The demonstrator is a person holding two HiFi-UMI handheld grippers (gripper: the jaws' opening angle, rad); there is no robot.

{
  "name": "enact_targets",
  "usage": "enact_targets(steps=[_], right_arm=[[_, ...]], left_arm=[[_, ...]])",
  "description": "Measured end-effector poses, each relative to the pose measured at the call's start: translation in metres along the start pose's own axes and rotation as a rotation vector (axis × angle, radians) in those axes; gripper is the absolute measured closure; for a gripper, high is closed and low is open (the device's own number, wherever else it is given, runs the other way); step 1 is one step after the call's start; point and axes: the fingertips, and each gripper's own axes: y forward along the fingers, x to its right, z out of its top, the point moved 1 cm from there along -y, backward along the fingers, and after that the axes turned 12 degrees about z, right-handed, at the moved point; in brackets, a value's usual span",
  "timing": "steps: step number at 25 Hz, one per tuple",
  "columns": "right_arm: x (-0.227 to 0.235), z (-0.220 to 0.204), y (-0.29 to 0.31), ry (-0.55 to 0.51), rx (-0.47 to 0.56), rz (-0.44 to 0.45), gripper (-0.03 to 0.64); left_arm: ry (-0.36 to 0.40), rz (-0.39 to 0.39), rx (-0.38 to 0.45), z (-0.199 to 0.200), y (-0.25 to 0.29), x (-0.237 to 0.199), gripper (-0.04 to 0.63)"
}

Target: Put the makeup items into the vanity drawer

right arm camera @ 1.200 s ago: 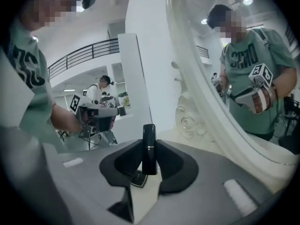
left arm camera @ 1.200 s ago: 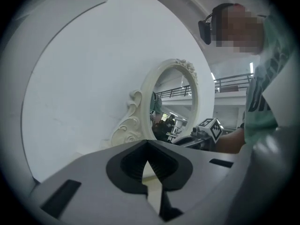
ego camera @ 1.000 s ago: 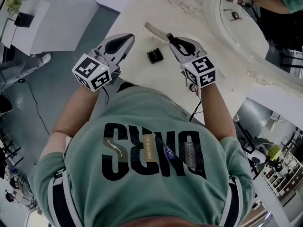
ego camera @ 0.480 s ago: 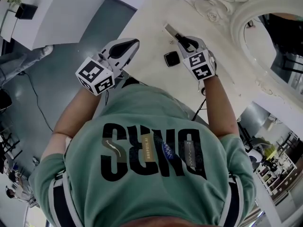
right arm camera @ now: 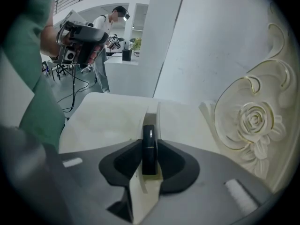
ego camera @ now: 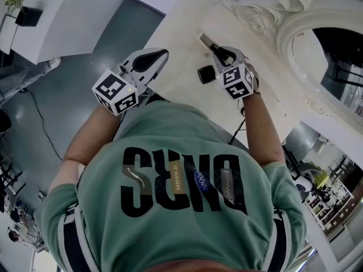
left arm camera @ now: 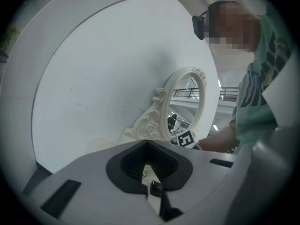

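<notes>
My right gripper (ego camera: 221, 52) hangs over a narrow open drawer (right arm camera: 151, 115) at the back of the cream vanity top (ego camera: 176, 38). Its jaws are opening, with a slim black makeup tube (right arm camera: 148, 139) standing upright between the pads, which still touch both its sides. A square black compact (ego camera: 205, 73) lies on the vanity top just left of that gripper. Held off the table's front left edge, my left gripper (ego camera: 148, 58) has its jaws together and nothing in them. The compact (left arm camera: 156, 189) also shows below its pads in the left gripper view.
An ornate cream mirror frame (ego camera: 295, 16) with a carved rose (right arm camera: 253, 121) rises right of the drawer. A cable hangs off the vanity's near edge (ego camera: 237, 130). Grey floor lies left of the table, where a white cabinet (ego camera: 51, 21) stands. A second person (right arm camera: 104, 36) stands in the background.
My right gripper has moved forward and now sits over the narrow drawer with the black tube. The left gripper has barely moved. The compact lies where it was.
</notes>
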Motion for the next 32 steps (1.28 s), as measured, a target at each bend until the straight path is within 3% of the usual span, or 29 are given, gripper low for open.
enact_targets(steps=[9,15,18,24,27,32], right_arm=[[0.0,0.0,-0.001,0.008,-0.003,0.0,0.495],[-0.006,0.013,-0.026,0.056,0.089,-0.007,0.495],[-0.008,0.024,-0.059,0.137,0.223,0.005,0.497],[0.002,0.015,-0.165,0.4,0.608,-0.005,0.52],[0.005,-0.005,-0.226,0.452,0.748,-0.066,0.537],[-0.008,-0.06,-0.313,0.471,0.874,-0.162,0.563]], left_arm=[[-0.005,-0.014,0.004,0.003,0.003,0.0,0.597],[0.006,-0.018,0.012,0.008,0.001,0.003,0.597],[0.025,-0.034,0.018,0.014,0.004,0.015,0.597],[0.08,-0.099,0.045,0.032,0.022,0.068,0.597],[0.123,-0.145,0.068,0.042,0.037,0.105,0.597],[0.171,-0.186,0.095,0.049,0.057,0.177,0.597]])
